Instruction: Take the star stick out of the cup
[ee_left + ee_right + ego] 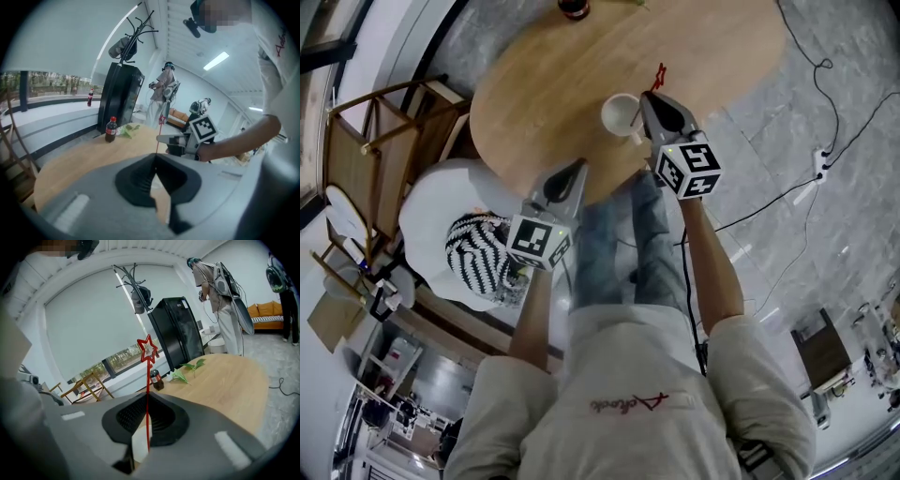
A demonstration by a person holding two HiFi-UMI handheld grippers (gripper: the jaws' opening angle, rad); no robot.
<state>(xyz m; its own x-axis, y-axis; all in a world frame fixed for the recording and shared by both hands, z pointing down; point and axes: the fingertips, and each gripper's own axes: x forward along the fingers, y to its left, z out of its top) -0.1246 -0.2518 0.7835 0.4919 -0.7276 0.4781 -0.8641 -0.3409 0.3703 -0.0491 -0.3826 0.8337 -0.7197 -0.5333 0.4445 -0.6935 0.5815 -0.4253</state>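
A thin red star stick (148, 348) stands up between the jaws of my right gripper (147, 395), which is shut on its shaft. From the head view the star (659, 73) pokes out just past the right gripper (649, 97), right beside the white cup (621, 113) on the round wooden table (534, 84). A bit of the white cup (139, 444) shows under the jaws; the stick's lower end is hidden. My left gripper (578, 169) hangs at the table's near edge, shut and holding nothing. The left gripper (155, 157) looks toward the right gripper (161, 138) and the star (161, 121).
A cola bottle (574, 7) and green leaves (187, 370) lie at the table's far side. A wooden chair (384, 122) and a white seat with a striped thing (478, 248) stand to the left. Cables (806, 56) cross the floor. A black cabinet (180, 333) and a person (220, 291) stand beyond.
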